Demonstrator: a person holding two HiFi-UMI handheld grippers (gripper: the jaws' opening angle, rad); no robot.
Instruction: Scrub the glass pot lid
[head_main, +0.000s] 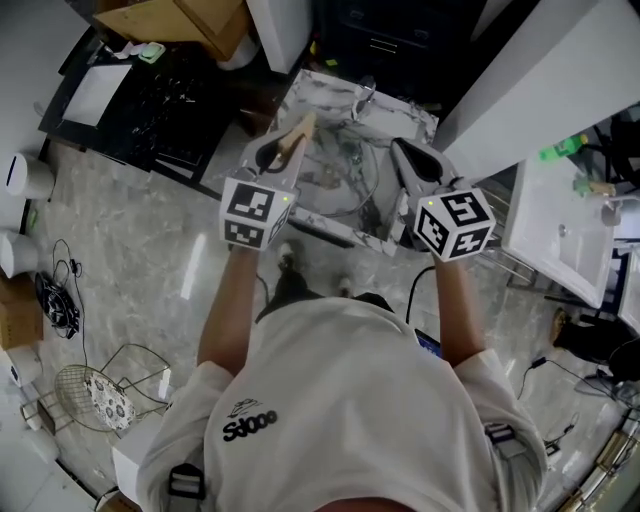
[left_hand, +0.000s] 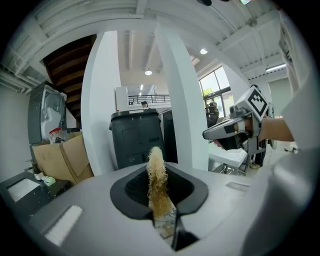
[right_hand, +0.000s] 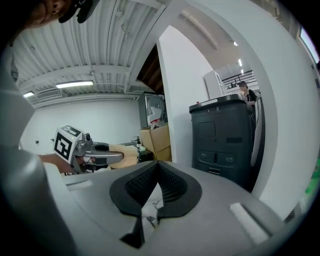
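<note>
fibrous scrubber (left_hand: 156, 172) between left tongs (left_hand: 158, 190); right tongs (right_hand: 157, 167) together; blurry shirt logo (head_main: 248, 427)

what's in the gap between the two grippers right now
In the head view, the gap between the left gripper and right gripper shows only the marble sink, with what looks like the glass lid lying in it.

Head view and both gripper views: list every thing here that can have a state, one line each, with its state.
Left hand-held gripper: shut on the scrub pad.
Scrub pad: clamped between the jaws, frayed end sticking out past them.
Right hand-held gripper: shut, nothing between the jaws.
Glass pot lid: lying on the marbled top, held by neither gripper.
</note>
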